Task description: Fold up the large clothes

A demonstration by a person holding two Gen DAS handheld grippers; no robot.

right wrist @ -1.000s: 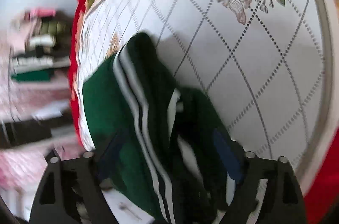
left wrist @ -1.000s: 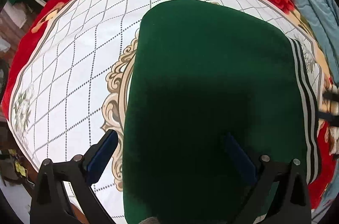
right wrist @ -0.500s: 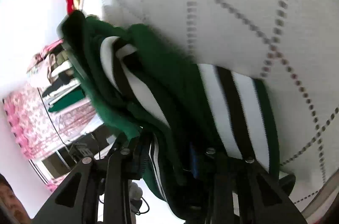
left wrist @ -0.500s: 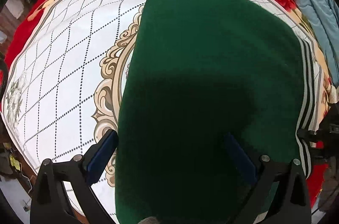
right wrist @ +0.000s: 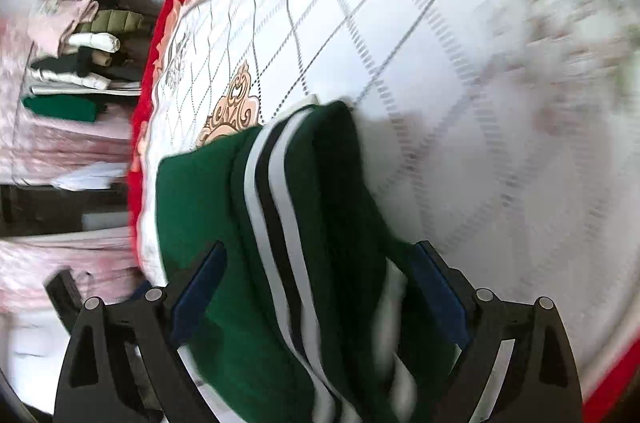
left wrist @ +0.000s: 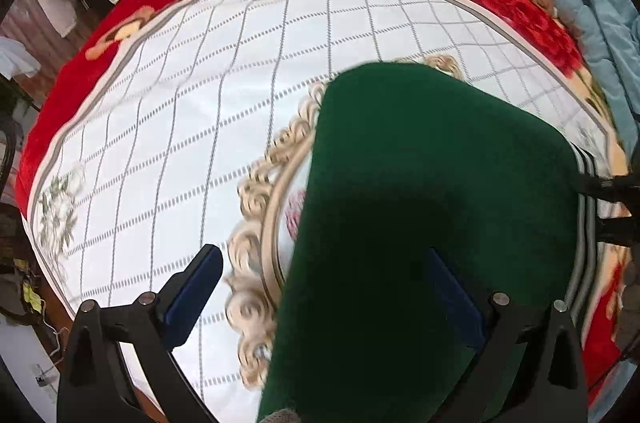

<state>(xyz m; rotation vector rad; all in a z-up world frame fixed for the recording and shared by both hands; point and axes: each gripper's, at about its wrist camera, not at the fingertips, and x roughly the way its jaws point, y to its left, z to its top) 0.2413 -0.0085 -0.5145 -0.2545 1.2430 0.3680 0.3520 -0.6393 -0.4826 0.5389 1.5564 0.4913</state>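
1. Here, my left gripper points steeply down at the bed, its fingers spread wide; the folded green garment lies flat under and ahead of it, covering the ground beneath my right-hand pad, while my left-hand pad hangs over bare blanket. Neither pad presses the cloth, so this gripper holds nothing.
2. The blanket stretches ahead and to the left: white with a dotted grid, a beige scrolled frame just beside the garment's left edge, and a red flowered border beyond.
3. A pale blue quilt lies far ahead on the right, past that border.
4. My right gripper is opening; the garment's bunched edge with its white and black stripes sits between the fingers, and I see a gap beside each pad, so it is not clamped.
5. To the left of that gripper, beyond the bed's edge, stacked folded clothes sit well apart. This view is blurred.
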